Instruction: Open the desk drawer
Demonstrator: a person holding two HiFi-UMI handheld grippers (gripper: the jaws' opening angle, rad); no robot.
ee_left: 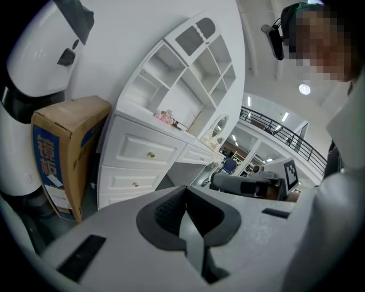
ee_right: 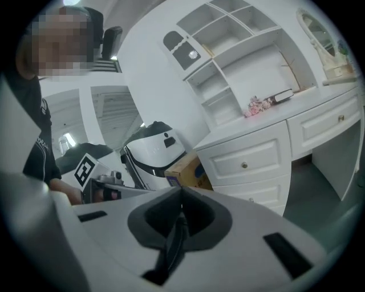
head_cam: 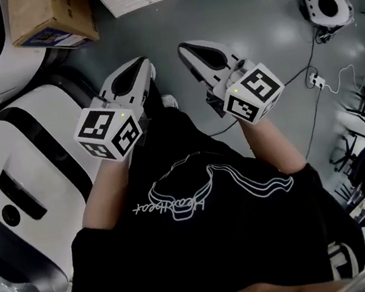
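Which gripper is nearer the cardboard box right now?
Left. In the head view the left gripper sits below and right of the box; the right gripper is farther right, beyond the left one.

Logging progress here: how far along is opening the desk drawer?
Nothing done: the drawers of the desk all look closed. In hand: nothing; the left gripper and right gripper are shut, empty, away from the desk. Left: reach a knob, grip it, pull.
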